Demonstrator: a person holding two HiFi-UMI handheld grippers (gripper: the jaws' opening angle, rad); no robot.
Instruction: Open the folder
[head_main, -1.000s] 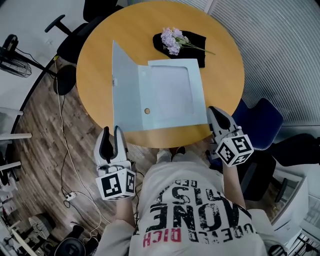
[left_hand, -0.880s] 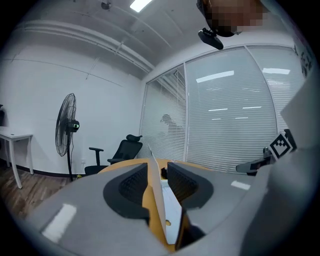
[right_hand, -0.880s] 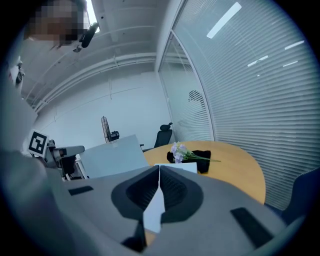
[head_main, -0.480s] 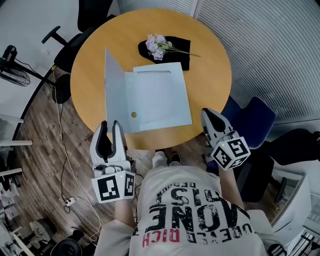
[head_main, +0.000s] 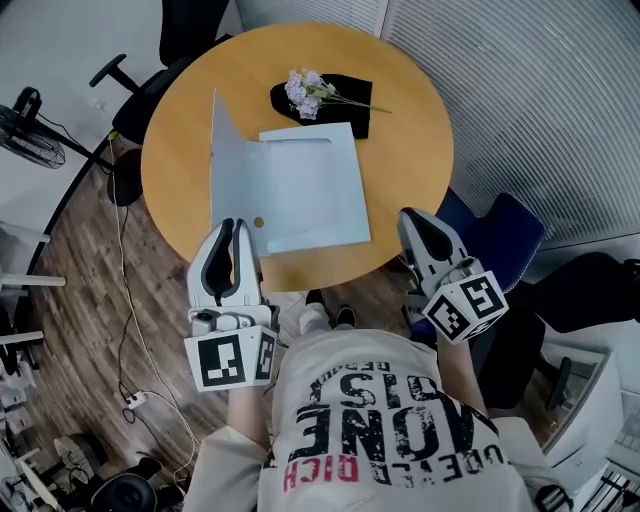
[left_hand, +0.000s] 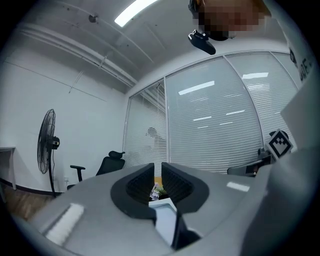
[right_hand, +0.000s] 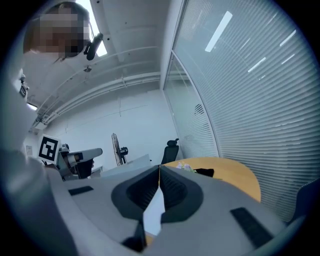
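Now the left gripper sits higher in the head view than a second ago, with its tips overlapping the near rim of the round wooden table. Its jaws have just been closing and stand a narrow slit apart, with nothing between them. The right gripper, at the table's lower right, has its jaws together and empty, as before. The pale blue folder lies open mid-table, its smooth cover still standing up along its left edge. Above it, lilac flowers rest on a black cloth. Only the left gripper view shows the ceiling strip light. Only the head view shows the plank floor.
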